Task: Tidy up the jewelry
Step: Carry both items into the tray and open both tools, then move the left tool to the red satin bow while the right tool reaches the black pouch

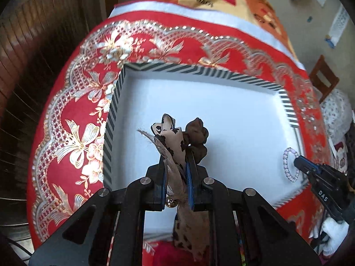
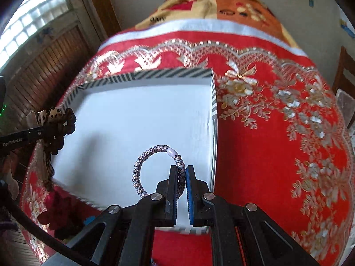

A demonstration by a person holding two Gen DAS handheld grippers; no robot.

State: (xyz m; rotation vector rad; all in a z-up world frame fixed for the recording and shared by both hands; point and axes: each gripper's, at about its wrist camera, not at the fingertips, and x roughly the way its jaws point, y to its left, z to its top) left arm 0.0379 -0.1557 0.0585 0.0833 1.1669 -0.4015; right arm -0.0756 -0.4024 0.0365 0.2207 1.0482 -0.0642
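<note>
1. The striped-rim white tray [image 1: 115,102], a shallow open box with a bare white floor, sits on the red floral tablecloth [image 1: 73,110]. It looks like stiff card, light and rigid. Nothing lies in it yet; both held pieces hang above its floor. I judge it the place where the jewelry is to be gathered.

2. The leopard-print fabric hair bow [image 1: 169,137], with a dark brown scrunchie-like bunch and a wisp of netting, is pinched between the pressed-together fingers of the left gripper [image 1: 176,166]. It hangs over the tray's left half.
   - Soft, floppy and very light; it will crumple rather than resist.
   - A small gold bell or bead dangles low by the jaws, and loose tails trail below them, so it may snag on a finger when let go.
   - Best held at the thick knotted middle, as it seems to be now.

3. The braided elastic hair tie [image 2: 142,166], silver-grey with one pale bead, is nipped at its right-hand side by the right gripper [image 2: 182,170], its fingers closed tight on the cord. It hovers over the tray's near right part.
   - Springy, thin and almost weightless; the ring keeps its round form.
   - The woven cord gives fair friction, but a thin band can cling to a pad on release.
</note>
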